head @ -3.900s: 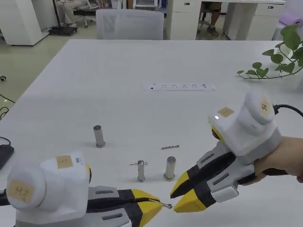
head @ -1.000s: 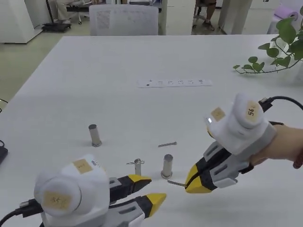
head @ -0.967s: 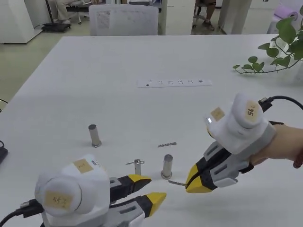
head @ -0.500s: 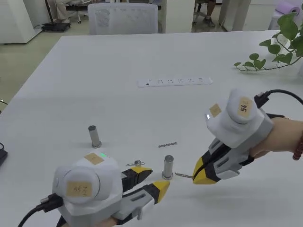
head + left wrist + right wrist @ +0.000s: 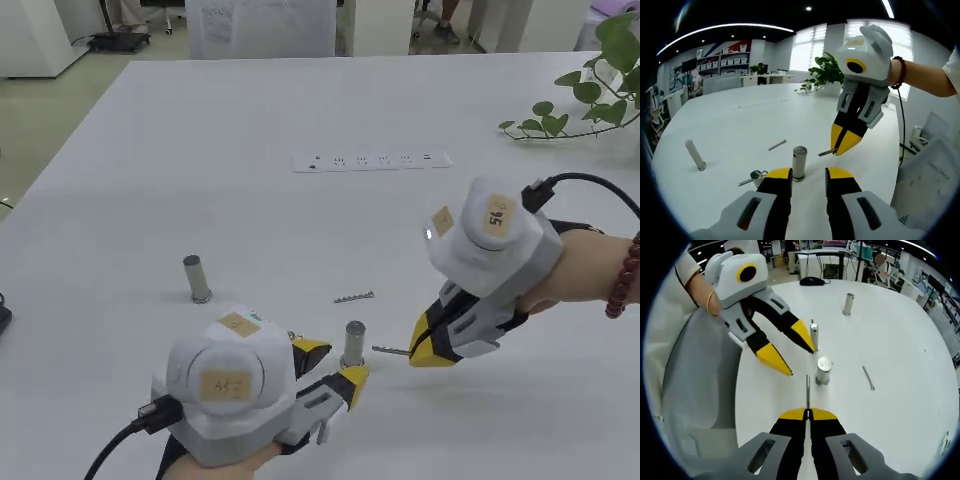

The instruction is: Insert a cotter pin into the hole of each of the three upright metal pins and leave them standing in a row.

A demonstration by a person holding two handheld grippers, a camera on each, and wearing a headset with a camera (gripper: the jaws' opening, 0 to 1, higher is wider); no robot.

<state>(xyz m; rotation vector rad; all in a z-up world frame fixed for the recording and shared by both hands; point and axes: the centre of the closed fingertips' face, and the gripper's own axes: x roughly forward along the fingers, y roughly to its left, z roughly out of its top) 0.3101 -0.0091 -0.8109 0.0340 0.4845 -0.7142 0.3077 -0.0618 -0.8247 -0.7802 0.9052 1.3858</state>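
Three upright metal pins stand on the white table. The middle pin [image 5: 353, 343] [image 5: 799, 162] [image 5: 823, 371] is bare. My left gripper [image 5: 332, 362] [image 5: 809, 175] is open, its yellow tips just short of this pin and not touching it. My right gripper [image 5: 428, 352] [image 5: 808, 414] is shut on a cotter pin [image 5: 391, 350] [image 5: 807, 390] that points at the middle pin from the right. Another pin [image 5: 757, 176] [image 5: 814, 335] has a cotter pin through it. The far left pin [image 5: 195, 278] [image 5: 695, 155] stands bare. A loose cotter pin [image 5: 353, 297] [image 5: 776, 145] lies behind.
A white power strip [image 5: 370, 160] lies further back on the table. A green plant [image 5: 590, 95] trails over the far right corner. A cable runs from my left gripper off the near edge. Chairs and desks stand beyond the table.
My left gripper has pushed forward to the middle pin, jaws still open. My right gripper has carried the cotter pin a little closer to that pin. The head camera has tilted down.
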